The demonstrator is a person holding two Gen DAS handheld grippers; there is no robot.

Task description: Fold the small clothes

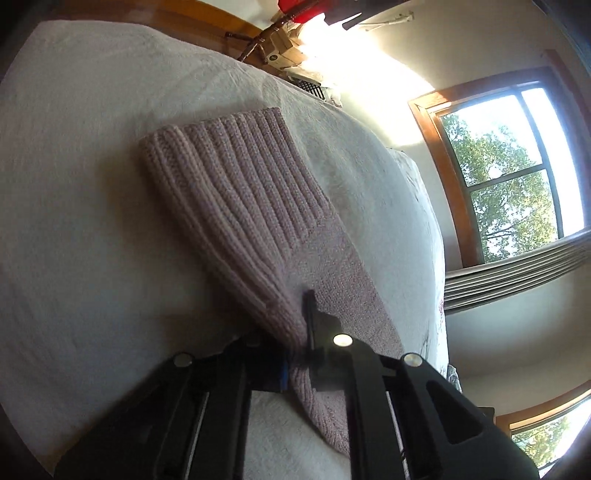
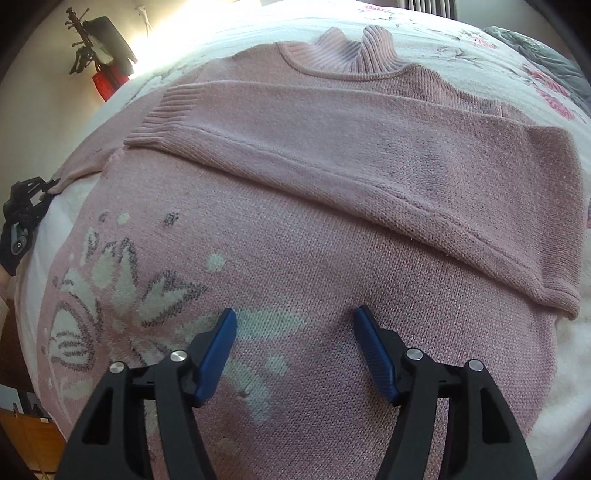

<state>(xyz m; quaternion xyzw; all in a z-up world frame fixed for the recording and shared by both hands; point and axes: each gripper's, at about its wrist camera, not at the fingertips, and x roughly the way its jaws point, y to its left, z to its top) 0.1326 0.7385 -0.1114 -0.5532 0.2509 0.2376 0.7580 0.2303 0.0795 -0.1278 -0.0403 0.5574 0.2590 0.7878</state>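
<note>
A pink knit sweater (image 2: 332,258) with a pale flower pattern lies flat on the bed (image 2: 517,74), its collar (image 2: 347,51) at the far side. One sleeve (image 2: 332,147) is folded across the chest and ends in a ribbed cuff (image 2: 162,118). My right gripper (image 2: 294,311) hovers open over the sweater's body, nothing between its blue pads. My left gripper (image 1: 299,332) is shut on the other sleeve (image 1: 240,192), whose ribbed cuff stretches away over the white cover (image 1: 74,184). In the right wrist view, the left gripper (image 2: 26,214) sits at the sweater's left edge.
A wood-framed window (image 1: 509,177) and a ribbed radiator (image 1: 517,273) stand beyond the bed's far edge. Boxes (image 1: 284,48) and wooden furniture (image 1: 207,22) lie past the bed. A coat rack (image 2: 85,40) hangs on the wall; grey cloth (image 2: 546,55) lies at the bed's corner.
</note>
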